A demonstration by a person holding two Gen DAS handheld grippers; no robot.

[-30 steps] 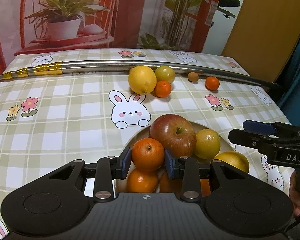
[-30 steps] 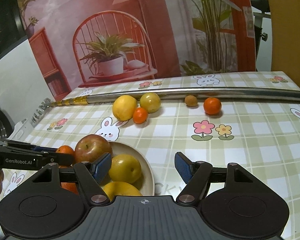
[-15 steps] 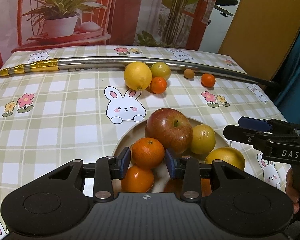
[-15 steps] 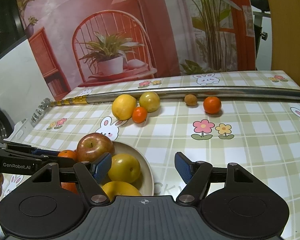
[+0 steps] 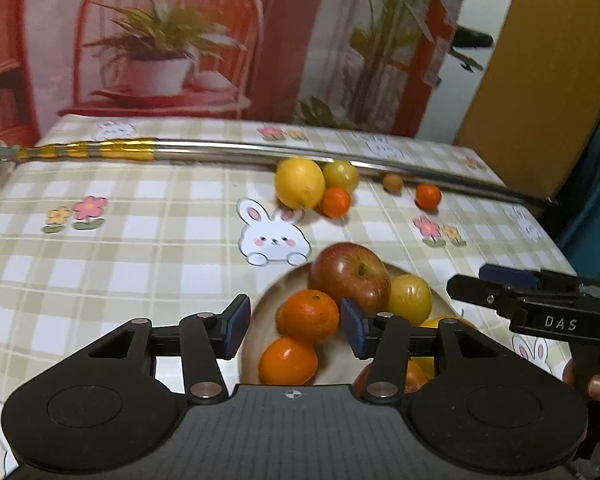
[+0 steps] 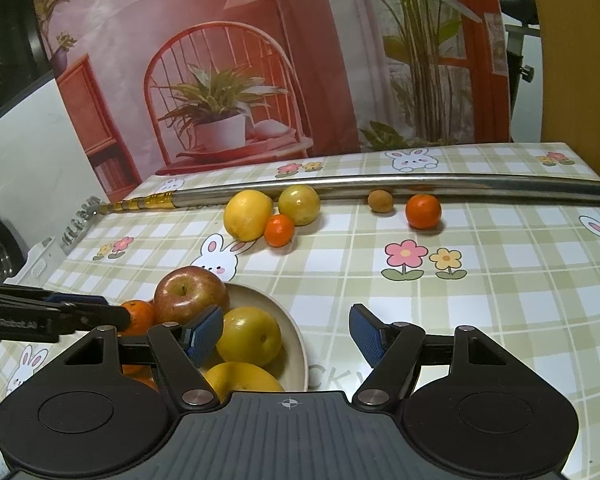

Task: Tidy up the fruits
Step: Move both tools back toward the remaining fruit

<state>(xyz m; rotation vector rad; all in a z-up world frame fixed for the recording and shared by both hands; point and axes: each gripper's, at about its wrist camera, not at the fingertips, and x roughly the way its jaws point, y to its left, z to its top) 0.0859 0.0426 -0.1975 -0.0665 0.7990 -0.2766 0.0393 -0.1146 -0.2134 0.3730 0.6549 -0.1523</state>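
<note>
Left gripper (image 5: 294, 324), jaws just opened off the orange (image 5: 309, 315), sits over the plate (image 5: 256, 320) rim.

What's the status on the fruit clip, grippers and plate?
Left gripper just opened, orange released between its pads, on plate. Right gripper open, empty. Five fruits loose by metal rod.

White letters "DAS" stood on the black right gripper (image 5: 556, 312) at the frame's right edge; the left gripper's (image 6: 52, 316) lettering was too blurred to read.
</note>
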